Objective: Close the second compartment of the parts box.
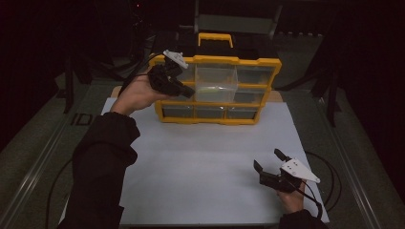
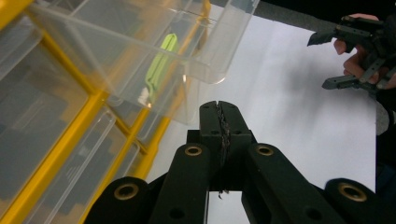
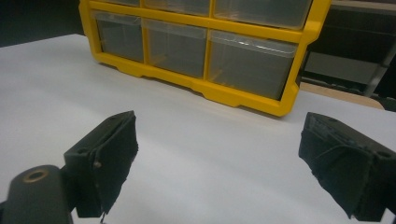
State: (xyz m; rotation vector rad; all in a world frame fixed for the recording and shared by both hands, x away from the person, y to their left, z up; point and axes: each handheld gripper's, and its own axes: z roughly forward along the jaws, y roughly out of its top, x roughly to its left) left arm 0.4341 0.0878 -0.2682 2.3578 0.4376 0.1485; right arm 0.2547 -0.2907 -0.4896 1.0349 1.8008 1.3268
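The white-covered counter (image 1: 205, 162) is carrying a yellow plastic organiser cabinet with clear drawers (image 1: 267, 64), standing upright beyond both sets of fingers. One clear plastic drawer (image 2: 140, 51) is sticking out of the middle row, its long axis pointing toward the person; a slim green item (image 2: 159, 67) is lying inside, lengthwise. The left gripper (image 2: 219, 114) is holding its fingers pressed together, empty, just below that drawer's front lip. The right gripper (image 3: 219, 158) is resting well apart, fingers spread wide. Judging by this, the drawer is out; taking the item is probably remaining.

Overhead plus two close, perhaps low views
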